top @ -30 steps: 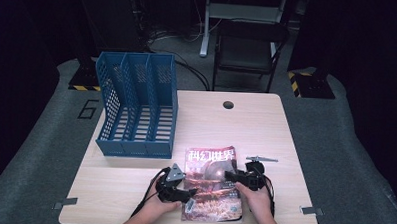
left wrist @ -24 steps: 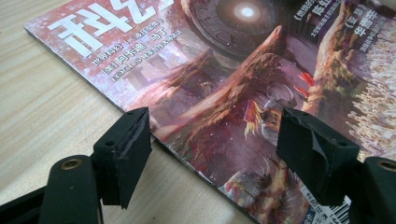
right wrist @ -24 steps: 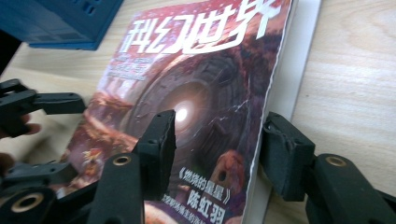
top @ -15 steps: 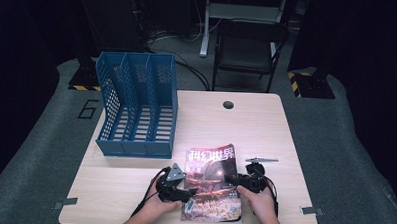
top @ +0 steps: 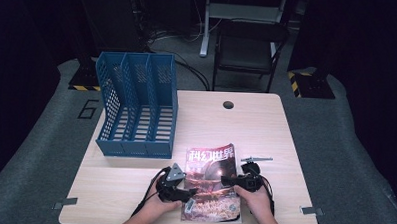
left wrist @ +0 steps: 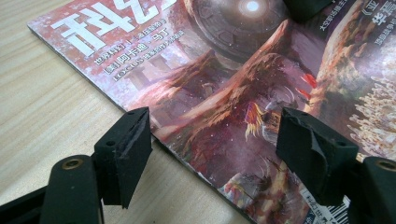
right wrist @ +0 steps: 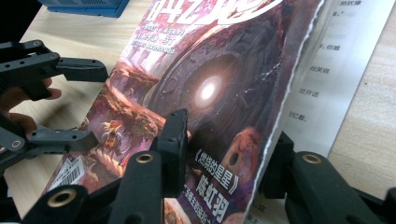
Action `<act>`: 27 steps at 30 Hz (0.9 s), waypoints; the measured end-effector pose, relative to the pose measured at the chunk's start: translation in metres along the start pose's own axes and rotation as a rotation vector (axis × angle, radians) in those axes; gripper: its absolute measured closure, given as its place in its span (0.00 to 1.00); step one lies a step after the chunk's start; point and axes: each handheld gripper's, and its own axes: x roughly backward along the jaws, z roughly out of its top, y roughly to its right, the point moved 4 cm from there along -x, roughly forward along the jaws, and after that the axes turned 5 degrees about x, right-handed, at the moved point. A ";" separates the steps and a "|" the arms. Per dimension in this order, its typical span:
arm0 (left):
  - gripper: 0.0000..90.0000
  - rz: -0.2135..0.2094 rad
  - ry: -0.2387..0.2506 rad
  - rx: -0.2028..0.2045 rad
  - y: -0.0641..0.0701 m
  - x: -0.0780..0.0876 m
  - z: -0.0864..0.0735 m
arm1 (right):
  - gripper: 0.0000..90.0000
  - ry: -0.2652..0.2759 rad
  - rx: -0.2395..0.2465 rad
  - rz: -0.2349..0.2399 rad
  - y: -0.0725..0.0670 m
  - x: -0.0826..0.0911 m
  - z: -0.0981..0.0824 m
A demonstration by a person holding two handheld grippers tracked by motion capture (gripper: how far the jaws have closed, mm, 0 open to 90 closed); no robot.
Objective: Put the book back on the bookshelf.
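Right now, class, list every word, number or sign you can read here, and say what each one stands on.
"科幻世界": title on the magazine cover.
"LOCUS": small line under the title.
"陈虹羽": cover, low in the right gripper view.
"6": floor mat left of the table.
Barcode digits and inside-page print: too small to read.

The wooden table (top: 266, 124) carries a blue file rack (top: 136, 110), a magazine (top: 211, 180) and a small metal tool (top: 256, 158).

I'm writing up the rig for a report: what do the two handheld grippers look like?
Both are black, with jointed link arms fixed by brass-coloured rivets. The left gripper carries blocky black rubber fingers and a grey three-cornered plate on top. The right gripper looks alike; a black cable trails from each. Forearms are bare.
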 end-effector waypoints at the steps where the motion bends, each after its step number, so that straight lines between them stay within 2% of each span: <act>1: 0.29 0.003 0.003 -0.001 0.000 0.000 0.000 | 0.70 0.004 0.003 0.003 0.001 0.000 0.000; 6: 0.29 0.008 0.003 0.000 0.000 0.000 0.000 | 0.77 -0.018 -0.003 0.016 0.004 0.001 -0.001; 10: 0.29 0.003 -0.003 -0.002 0.000 0.000 0.000 | 0.80 -0.017 -0.017 0.022 0.004 0.001 -0.002; 13: 0.28 -0.005 0.000 0.010 0.001 0.000 0.000 | 0.86 -0.003 -0.018 0.040 0.006 0.001 -0.002; 15: 0.26 0.004 0.008 0.005 0.001 -0.001 0.000 | 0.87 0.000 -0.014 0.046 0.006 0.001 -0.001; 16: 0.24 0.004 -0.006 -0.016 0.002 -0.002 0.000 | 0.89 0.011 -0.012 0.044 0.005 0.001 -0.002; 17: 0.22 -0.001 -0.006 -0.009 0.004 -0.003 0.000 | 0.90 0.013 -0.020 0.046 0.005 0.002 -0.002; 19: 0.19 -0.004 -0.017 -0.022 0.004 -0.002 0.000 | 0.91 0.019 -0.021 0.047 0.005 0.002 -0.003; 20: 0.19 -0.007 -0.016 -0.011 0.005 -0.003 0.000 | 0.91 0.016 -0.045 0.050 0.003 0.003 -0.003; 22: 0.15 -0.002 -0.020 -0.026 0.006 -0.004 0.000 | 0.94 0.045 -0.019 0.044 0.003 0.003 -0.004; 23: 0.15 -0.008 -0.027 -0.028 0.006 -0.004 0.000 | 0.95 0.046 -0.032 0.046 0.000 0.004 -0.005; 25: 0.13 -0.009 -0.031 -0.032 0.006 -0.004 0.000 | 0.95 0.054 -0.027 0.042 -0.001 0.004 -0.005; 27: 0.13 -0.011 -0.026 -0.024 0.007 -0.005 0.001 | 0.96 0.086 0.010 0.030 -0.002 0.006 -0.006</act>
